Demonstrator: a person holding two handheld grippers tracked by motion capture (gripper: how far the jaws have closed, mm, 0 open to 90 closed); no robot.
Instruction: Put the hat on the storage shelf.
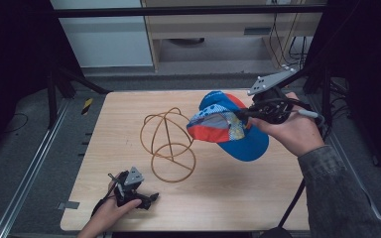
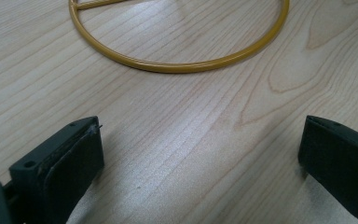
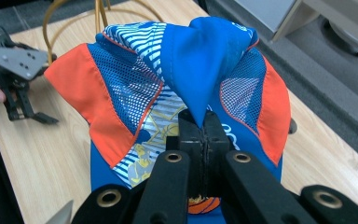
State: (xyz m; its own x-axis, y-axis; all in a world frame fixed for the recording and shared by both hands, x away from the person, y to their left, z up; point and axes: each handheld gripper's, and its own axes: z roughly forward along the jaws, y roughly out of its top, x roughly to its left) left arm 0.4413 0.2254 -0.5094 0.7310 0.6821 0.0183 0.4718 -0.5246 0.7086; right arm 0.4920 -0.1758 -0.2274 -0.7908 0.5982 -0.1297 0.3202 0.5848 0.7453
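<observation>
Now your right gripper [image 1: 245, 114] has its jaws pinched tight on the blue fabric of the cap [image 1: 228, 126], holding it in the air just beside the gold wire stand [image 1: 168, 146]. Your left gripper [image 1: 146, 198] rests low near the front of the wooden surface [image 1: 238, 198], jaws spread wide.

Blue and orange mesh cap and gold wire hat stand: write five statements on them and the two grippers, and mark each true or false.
1. The right gripper is shut on the blue and orange mesh cap. True.
2. The cap sits on the gold wire hat stand. False: it is held in the air beside it.
3. The left gripper is open. True.
4. The left gripper grips the stand's base ring. False: its jaws hold nothing.
5. The stand rests on the wooden table. True.
</observation>
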